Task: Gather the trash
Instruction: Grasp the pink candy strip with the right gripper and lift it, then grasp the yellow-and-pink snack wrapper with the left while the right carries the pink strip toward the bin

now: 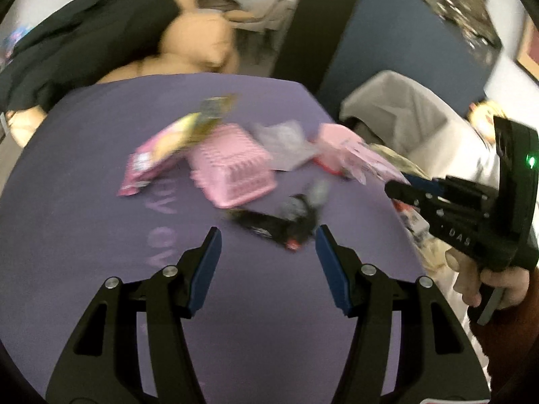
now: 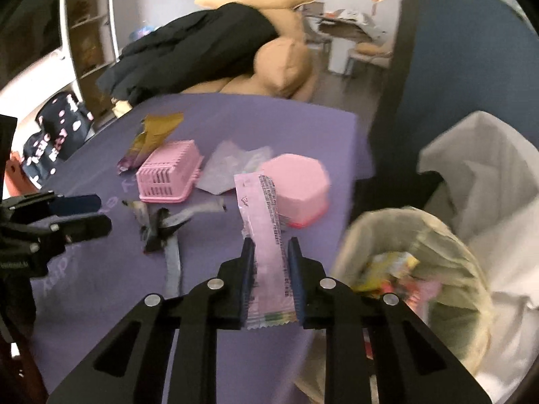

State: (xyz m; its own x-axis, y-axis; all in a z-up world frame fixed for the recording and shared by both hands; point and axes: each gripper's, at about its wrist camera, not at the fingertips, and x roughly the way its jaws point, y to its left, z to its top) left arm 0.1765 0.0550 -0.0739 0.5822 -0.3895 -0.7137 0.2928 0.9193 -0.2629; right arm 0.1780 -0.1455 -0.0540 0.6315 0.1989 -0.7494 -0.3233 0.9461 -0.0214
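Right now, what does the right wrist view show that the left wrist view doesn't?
Only the right wrist view: the pink wrapper clamped in the right gripper, and the trash inside the lined bin.

Only the left wrist view: the left gripper open and empty, and the hand holding the right gripper.

Both: the purple mat, pink basket, black wrapper and pink lidded box.

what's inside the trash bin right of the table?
The lined trash bin holds several wrappers: a yellow wrapper and some pink and red wrappers. Blur hides details, and anything beneath that top layer is covered.
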